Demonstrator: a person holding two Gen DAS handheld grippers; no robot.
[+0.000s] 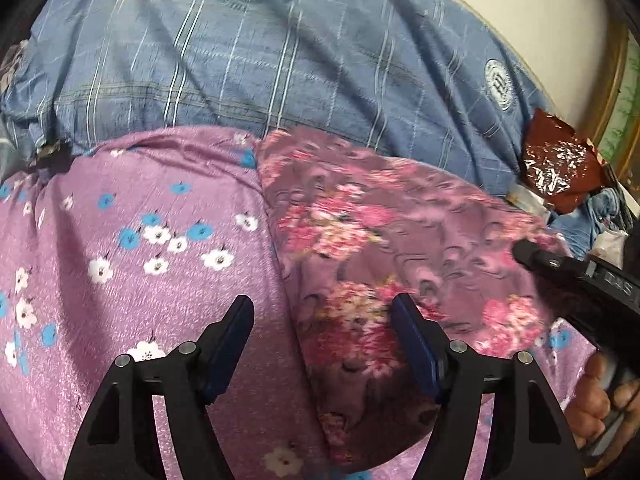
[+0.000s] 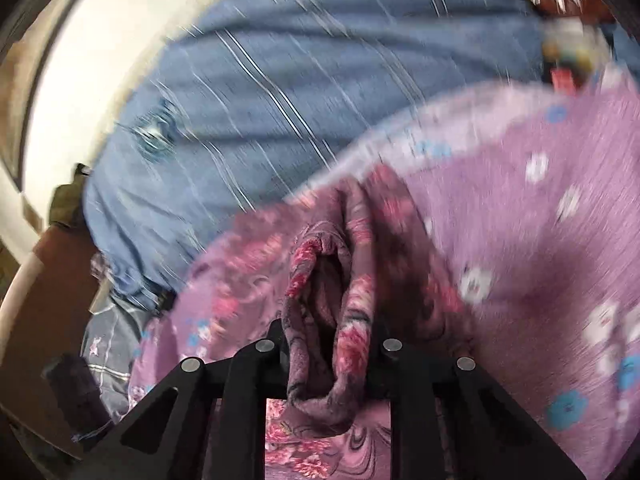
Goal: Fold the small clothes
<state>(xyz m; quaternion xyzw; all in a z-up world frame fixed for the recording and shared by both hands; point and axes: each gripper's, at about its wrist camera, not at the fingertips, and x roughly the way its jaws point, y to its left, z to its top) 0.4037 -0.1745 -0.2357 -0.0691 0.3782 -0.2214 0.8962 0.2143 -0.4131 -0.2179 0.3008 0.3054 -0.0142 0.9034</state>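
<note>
The rose-print garment (image 1: 384,248), a small mauve cloth with pink flowers, is lying on the lilac floral sheet (image 1: 160,280), and all positions below are referenced to this garment. The left gripper (image 1: 322,344) is hovering over the garment's near left edge with its jaws standing wide apart and gripping nothing; one blue-padded finger is sitting above the lilac sheet, the other above the garment. The right gripper (image 1: 532,254) is reaching in at the garment's right edge, with the person's hand (image 1: 600,408) showing behind it. In the right wrist view, the right gripper (image 2: 326,356) is pinching a bunched fold of the garment (image 2: 332,320), its jaws closed narrow on the cloth. A blue checked blanket (image 1: 280,60) is lying beyond the garment's far edge. A crumpled red foil wrapper (image 1: 560,160) is resting past the garment's far right corner. The right wrist view is motion-blurred
</note>
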